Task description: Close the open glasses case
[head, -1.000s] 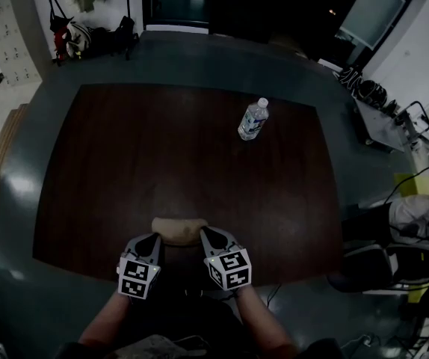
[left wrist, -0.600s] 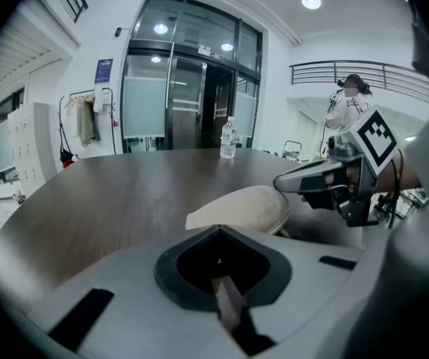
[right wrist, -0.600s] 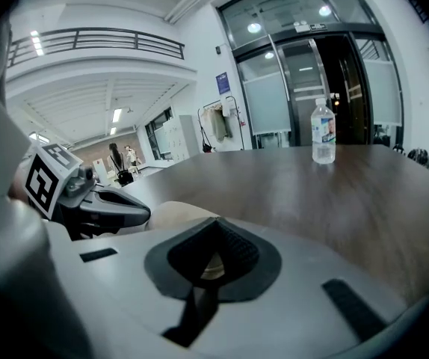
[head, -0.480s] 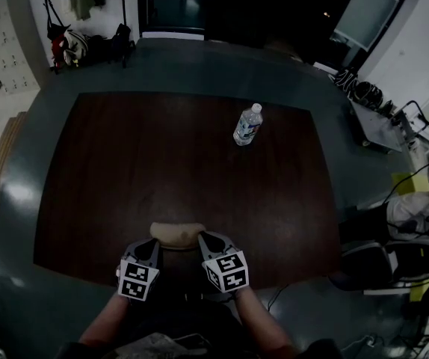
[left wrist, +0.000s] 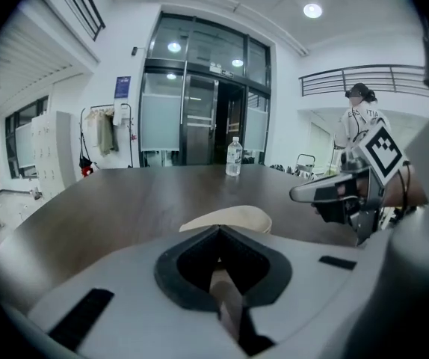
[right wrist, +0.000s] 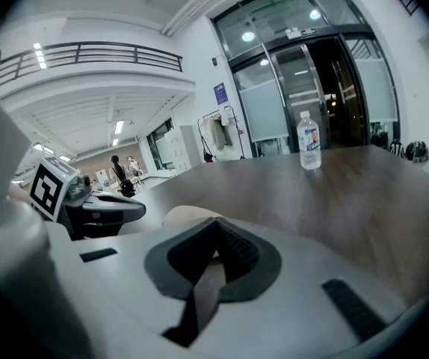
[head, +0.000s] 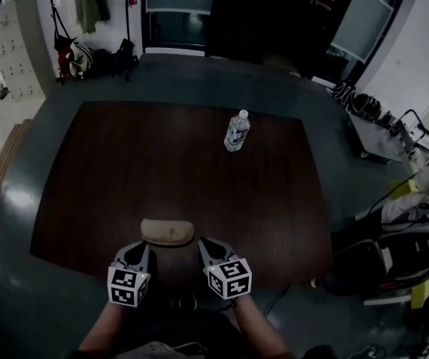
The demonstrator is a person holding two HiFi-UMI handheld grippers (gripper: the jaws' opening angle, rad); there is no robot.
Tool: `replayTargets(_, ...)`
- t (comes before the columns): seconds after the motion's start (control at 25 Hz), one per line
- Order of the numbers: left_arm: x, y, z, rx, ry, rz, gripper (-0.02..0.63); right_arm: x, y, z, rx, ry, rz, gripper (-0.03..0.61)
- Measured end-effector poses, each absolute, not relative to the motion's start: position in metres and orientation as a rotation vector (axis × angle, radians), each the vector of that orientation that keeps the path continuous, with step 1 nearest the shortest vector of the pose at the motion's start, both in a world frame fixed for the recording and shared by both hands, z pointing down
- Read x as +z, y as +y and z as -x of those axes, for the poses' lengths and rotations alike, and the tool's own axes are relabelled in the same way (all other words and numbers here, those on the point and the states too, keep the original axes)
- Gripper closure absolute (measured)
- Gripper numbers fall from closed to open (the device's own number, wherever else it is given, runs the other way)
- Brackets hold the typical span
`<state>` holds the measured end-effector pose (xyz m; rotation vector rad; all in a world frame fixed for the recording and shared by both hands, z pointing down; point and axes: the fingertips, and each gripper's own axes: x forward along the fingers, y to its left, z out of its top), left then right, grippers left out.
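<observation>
Dark wood surface (head: pixel 125 170) in a big hall with glass doors at the far end. A clear water bottle (head: pixel 236 132) stands upright toward the far side, well apart from everything else.

The beige glasses case (head: pixel 167 232) lies flat near the front edge. It reads as one rounded shell with the lid down; I can't resolve the seam.

The left gripper (head: pixel 138 247) is just behind the case's left end, jaws pressed together with nothing between them; its own view shows the tips meeting, with the case (left wrist: pixel 233 217) right past them.

The right gripper (head: pixel 205 244) is just behind the case's right end, jaws also together and empty. The case (right wrist: pixel 188 214) peeks over its tips.

Neither gripper is clearly touching the case.
</observation>
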<state>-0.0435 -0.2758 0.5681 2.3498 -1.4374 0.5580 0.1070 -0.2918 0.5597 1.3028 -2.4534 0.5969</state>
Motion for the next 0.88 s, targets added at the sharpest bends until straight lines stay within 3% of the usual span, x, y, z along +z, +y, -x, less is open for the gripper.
replayTargets(0.88,0.545,-0.158,0.044,0.393,-1.452,-2.350,0.607,0.563,-0.188,-0.129,0.648,-2.442,-1.421,0.589)
